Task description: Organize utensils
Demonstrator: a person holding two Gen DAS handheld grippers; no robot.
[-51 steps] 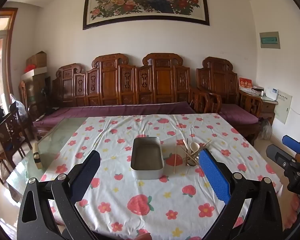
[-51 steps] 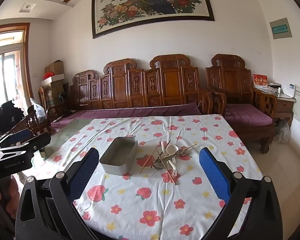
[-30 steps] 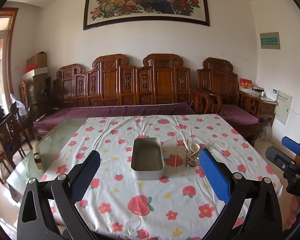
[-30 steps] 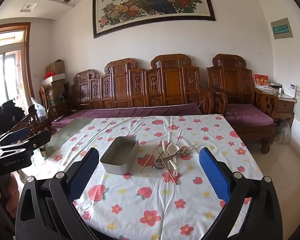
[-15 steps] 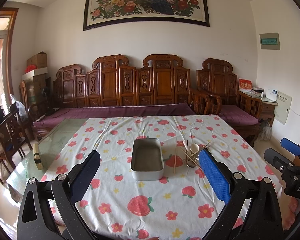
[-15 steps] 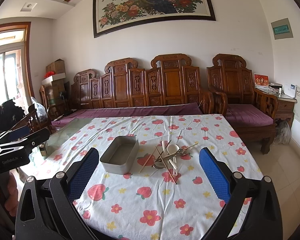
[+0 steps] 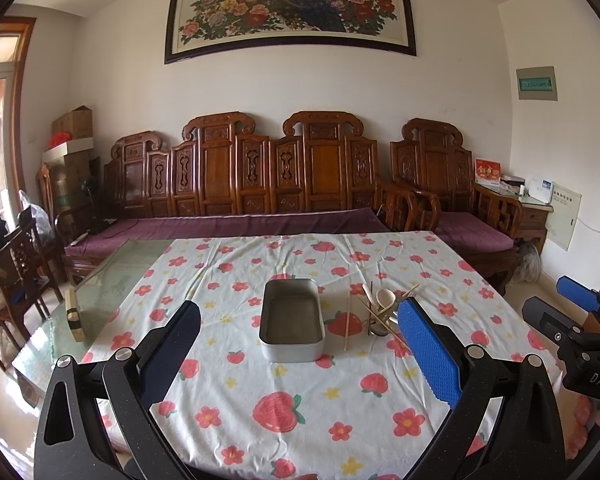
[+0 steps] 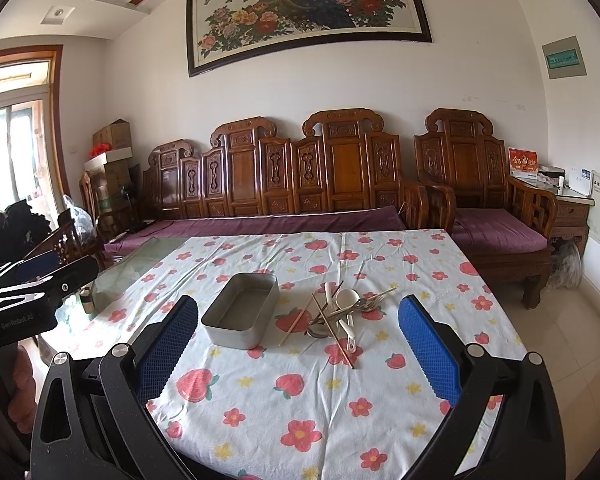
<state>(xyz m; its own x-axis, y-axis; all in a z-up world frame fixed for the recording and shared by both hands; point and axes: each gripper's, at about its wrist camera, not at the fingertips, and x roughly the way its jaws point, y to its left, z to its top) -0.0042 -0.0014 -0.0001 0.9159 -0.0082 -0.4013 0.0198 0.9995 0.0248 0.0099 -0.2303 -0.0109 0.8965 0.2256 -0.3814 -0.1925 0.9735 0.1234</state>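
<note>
Both tools hung back at the near edge of the table, nothing lifted yet. The metal tin sat empty in the middle of the flowered tablecloth, and just to its right lay the heap of utensils: chopsticks crossed over a white spoon, with what looked like metal forks and a spoon tangled beneath.

The right gripper stood spread wide, blue pads apart, holding nothing, aimed roughly between tin and heap. The left gripper was just as wide and just as empty, pointed at the tin from the other side; a hand showed under its handle.

My reckoning was that the first pick belonged to the right one. To do it well it should go for a piece on top of the pile, a loose chopstick perhaps, come down across its length and pinch near the middle, so the rest did not scatter. The left could steady the tin.
</note>
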